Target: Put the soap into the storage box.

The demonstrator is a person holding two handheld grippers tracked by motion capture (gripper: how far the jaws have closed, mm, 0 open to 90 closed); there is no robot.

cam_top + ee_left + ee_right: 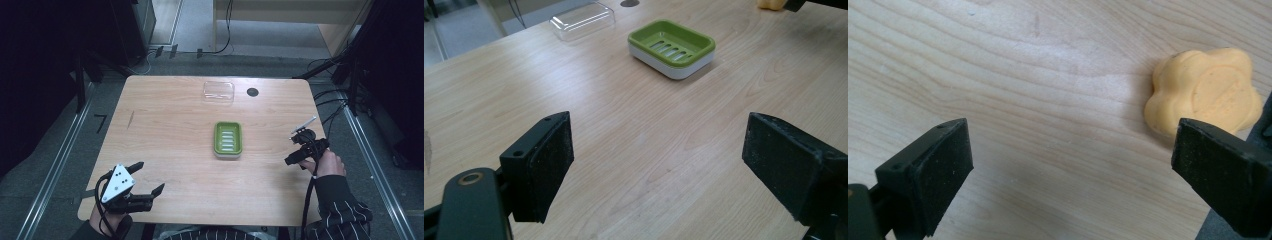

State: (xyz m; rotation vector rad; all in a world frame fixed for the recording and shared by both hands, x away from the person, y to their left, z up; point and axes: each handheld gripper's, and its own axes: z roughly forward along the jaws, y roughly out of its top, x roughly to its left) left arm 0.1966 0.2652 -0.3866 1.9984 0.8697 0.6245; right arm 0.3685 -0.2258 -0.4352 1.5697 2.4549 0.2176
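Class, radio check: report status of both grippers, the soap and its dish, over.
Left gripper open, empty, near table edge. Right gripper open, flower-shaped orange soap beside one jaw, not gripped. Green slotted soap dish empty mid-table; clear plastic lid beyond. Nothing between.

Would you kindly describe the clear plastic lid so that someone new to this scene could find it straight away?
Start at the wooden table and find the green soap dish near its middle. Look past it to the far edge, where the clear lid lies flat beside a small dark round hole. It is the one see-through thing there, a shallow rounded rectangle with wood grain showing through.
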